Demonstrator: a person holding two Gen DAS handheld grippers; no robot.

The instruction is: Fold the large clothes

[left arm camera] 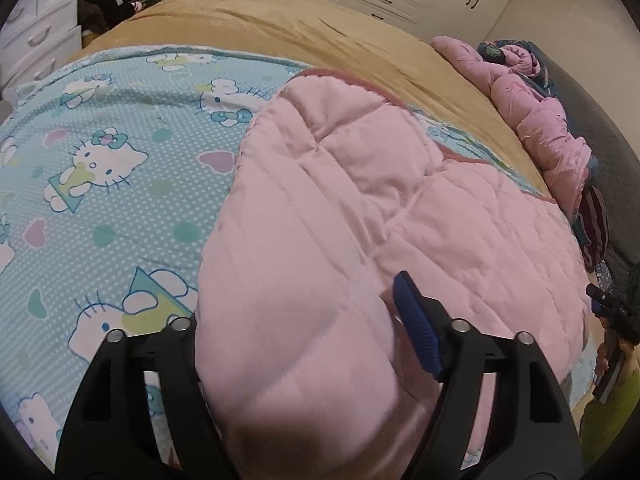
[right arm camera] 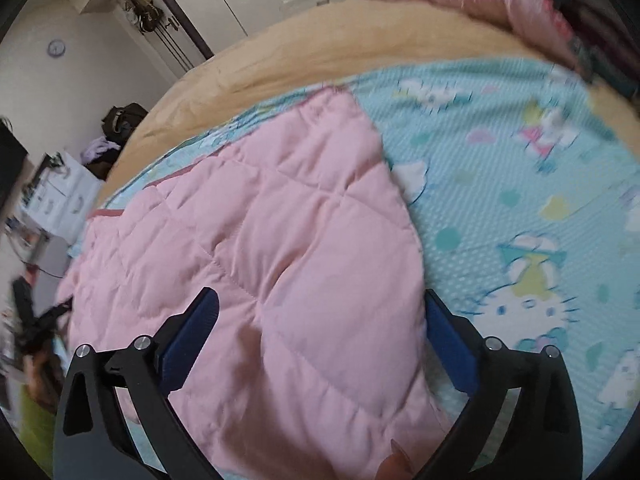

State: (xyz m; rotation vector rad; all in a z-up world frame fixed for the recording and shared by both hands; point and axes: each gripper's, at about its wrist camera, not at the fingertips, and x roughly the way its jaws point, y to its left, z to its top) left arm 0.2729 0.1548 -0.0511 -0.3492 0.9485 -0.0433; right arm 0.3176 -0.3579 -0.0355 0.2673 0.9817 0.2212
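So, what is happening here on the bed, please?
A person is folding a pink quilted garment on a bed covered with a blue cartoon-cat sheet, with a handheld gripper in each hand. Both the left gripper and the right gripper stand with jaws open around the near edge of the folded garment, neither pressing on it. More pink clothing waits in a pile at the far side of the bed.

Pink quilted garment (left arm camera: 340, 216) on a turquoise dotted cartoon-cat sheet (left arm camera: 120, 184).
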